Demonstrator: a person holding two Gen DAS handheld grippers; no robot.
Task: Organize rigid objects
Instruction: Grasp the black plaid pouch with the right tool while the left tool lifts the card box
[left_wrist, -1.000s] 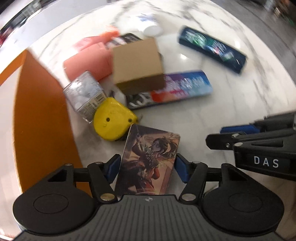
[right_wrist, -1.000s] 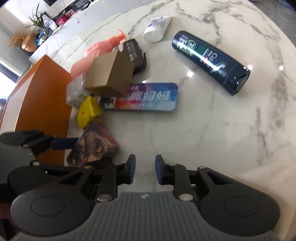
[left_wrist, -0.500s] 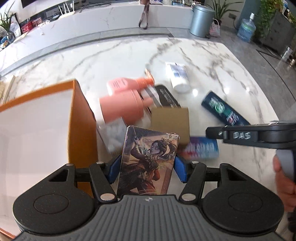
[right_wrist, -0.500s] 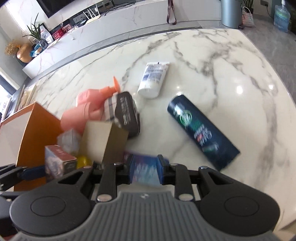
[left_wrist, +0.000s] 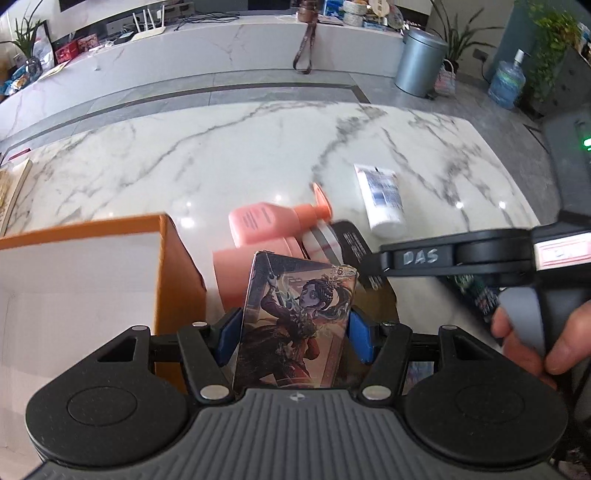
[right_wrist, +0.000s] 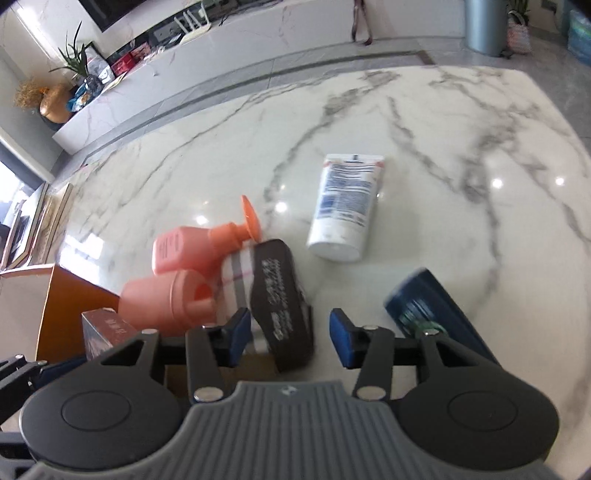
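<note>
Much of the pile is masked from where the cameras sit. In the left wrist view the illustrated card box (left_wrist: 295, 325) covers the middle of the heap, and its lower end disappears behind the gripper body. The brown cardboard box (left_wrist: 373, 306) shows only as a sliver beside it. The dark blue bottle (right_wrist: 436, 317) is blurred and cut off by the right gripper's finger, so its label cannot be read. The orange box (left_wrist: 173, 266) runs off the left edge, only one corner and its pale inside showing.

The left gripper (left_wrist: 293, 336) is clamped on the illustrated card box, a blue pad pressed on each long side. The box is held above the table, just right of the orange box's corner, its long axis running straight away along the fingers, its printed face up toward the camera.

The right gripper (right_wrist: 290, 338) has its fingers spread apart and grips nothing; the black case (right_wrist: 280, 302) lies on the marble table (right_wrist: 424, 122) between them, long axis pointing away from the camera. Left of the case lie two pink pump bottles (right_wrist: 184, 251), nearer the orange box. Beyond the case, farther from the orange box, rests the white tube (right_wrist: 345, 206), cap end toward the camera.
</note>
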